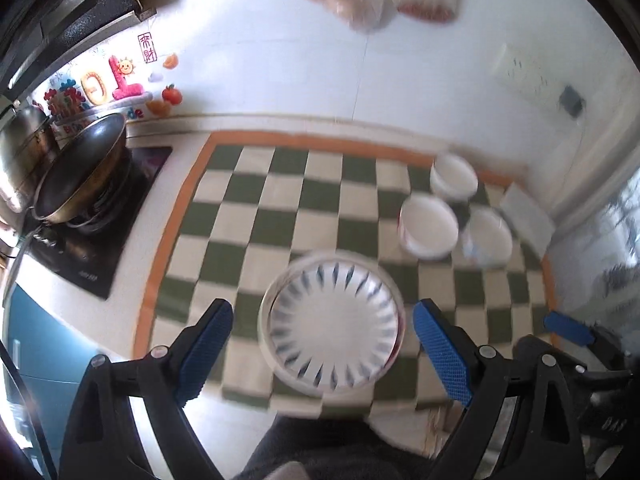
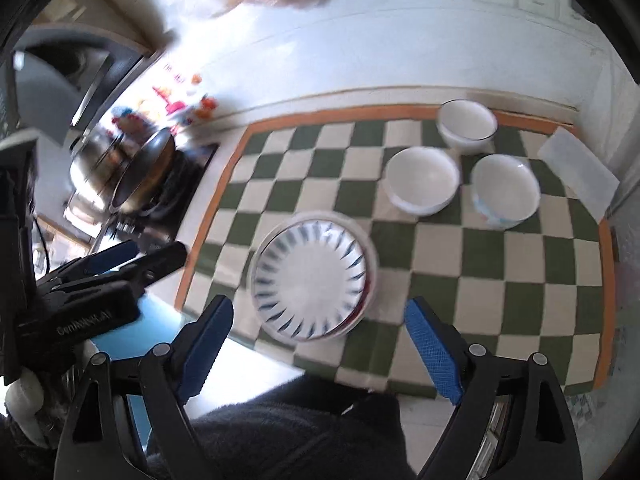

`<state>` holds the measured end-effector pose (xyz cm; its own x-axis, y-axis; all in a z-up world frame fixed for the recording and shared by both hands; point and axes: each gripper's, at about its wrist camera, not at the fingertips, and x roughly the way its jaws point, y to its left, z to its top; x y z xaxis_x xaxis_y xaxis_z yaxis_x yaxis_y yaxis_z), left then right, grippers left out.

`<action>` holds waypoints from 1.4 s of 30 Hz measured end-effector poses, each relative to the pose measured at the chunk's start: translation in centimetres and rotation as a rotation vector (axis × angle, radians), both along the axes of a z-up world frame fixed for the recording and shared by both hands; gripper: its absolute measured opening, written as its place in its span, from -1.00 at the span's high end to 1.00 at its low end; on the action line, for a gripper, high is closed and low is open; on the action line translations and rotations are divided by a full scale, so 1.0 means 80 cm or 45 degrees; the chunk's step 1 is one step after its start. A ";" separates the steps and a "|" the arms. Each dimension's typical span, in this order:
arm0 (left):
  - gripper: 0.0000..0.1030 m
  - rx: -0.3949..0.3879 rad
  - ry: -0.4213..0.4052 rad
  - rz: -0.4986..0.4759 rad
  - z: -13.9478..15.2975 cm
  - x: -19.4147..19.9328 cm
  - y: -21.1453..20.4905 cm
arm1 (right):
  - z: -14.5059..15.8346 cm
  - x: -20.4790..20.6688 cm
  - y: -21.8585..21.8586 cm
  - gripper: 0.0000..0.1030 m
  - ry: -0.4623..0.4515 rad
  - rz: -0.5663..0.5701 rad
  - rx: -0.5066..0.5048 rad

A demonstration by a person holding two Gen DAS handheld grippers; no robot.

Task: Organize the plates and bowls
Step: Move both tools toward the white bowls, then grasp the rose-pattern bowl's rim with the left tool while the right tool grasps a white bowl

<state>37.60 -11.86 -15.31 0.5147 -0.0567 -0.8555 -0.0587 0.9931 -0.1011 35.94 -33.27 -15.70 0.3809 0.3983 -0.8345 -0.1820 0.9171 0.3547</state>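
Both claws hang spread wide and empty, the left claw [image 1: 322, 354] and right claw [image 2: 318, 344] each framing the blue-rayed plate stack [image 2: 312, 280] on the checkered mat [image 2: 500, 280], three white bowls [image 2: 422, 192] clustered beyond it.

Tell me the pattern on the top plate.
White plate with dark blue dashes radiating round its rim; sharpest in the right wrist view.

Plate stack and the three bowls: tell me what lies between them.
Nothing: between the plate stack and the three bowls only bare checkered mat shows, clearest in the right wrist view.
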 end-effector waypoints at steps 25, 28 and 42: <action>0.13 -0.514 0.668 -0.351 -0.253 0.314 -0.120 | -0.210 0.390 -0.078 -0.09 0.464 0.002 -0.264; 0.35 -0.495 0.670 -0.323 -0.257 0.318 -0.121 | -0.233 0.396 -0.077 0.10 0.508 0.028 -0.276; 0.76 -0.495 0.731 -0.176 -0.267 0.319 -0.105 | -0.264 0.395 -0.072 0.80 0.531 0.107 -0.314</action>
<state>63.13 -20.29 -36.68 -0.0458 -0.4454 -0.8942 -0.0849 0.8936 -0.4407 67.55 -39.03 -36.83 -0.0310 0.1845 -0.9823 -0.1475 0.9712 0.1871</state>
